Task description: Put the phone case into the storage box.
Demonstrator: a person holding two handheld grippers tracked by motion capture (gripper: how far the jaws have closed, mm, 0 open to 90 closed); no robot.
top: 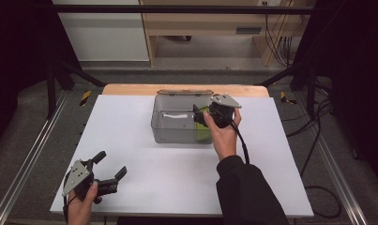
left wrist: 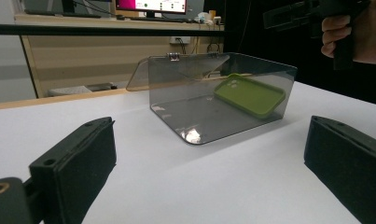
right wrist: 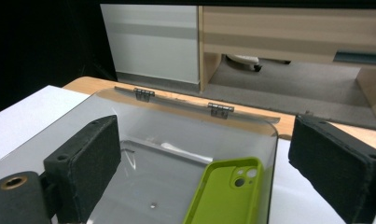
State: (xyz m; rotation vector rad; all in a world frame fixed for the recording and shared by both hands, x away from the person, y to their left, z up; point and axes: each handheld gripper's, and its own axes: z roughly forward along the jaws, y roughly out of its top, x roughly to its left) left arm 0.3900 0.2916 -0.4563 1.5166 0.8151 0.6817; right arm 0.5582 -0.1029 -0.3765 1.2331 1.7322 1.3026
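Note:
A clear smoky plastic box (top: 177, 126) stands open at the far middle of the white table, its hinged lid (top: 184, 92) folded back. Inside, a green phone case (top: 202, 132) leans against the box's right wall, camera cutout up. My right gripper (top: 199, 115) hovers over the box's right end, jaws open, nothing between them. In the right gripper view the case (right wrist: 227, 196) stands below and between the pads (right wrist: 83, 158), apart from both. My left gripper (top: 112, 163) rests open near the table's front left corner, facing the box (left wrist: 213, 93) and the case (left wrist: 249, 94).
The white table top (top: 130, 140) spreads wide around the box. Beyond its wooden far edge (top: 130, 89) stand a white cabinet (top: 102, 33) and wooden furniture (top: 215, 23). A black bar (top: 177, 8) crosses the top. Cables (top: 318, 140) lie on the floor to the right.

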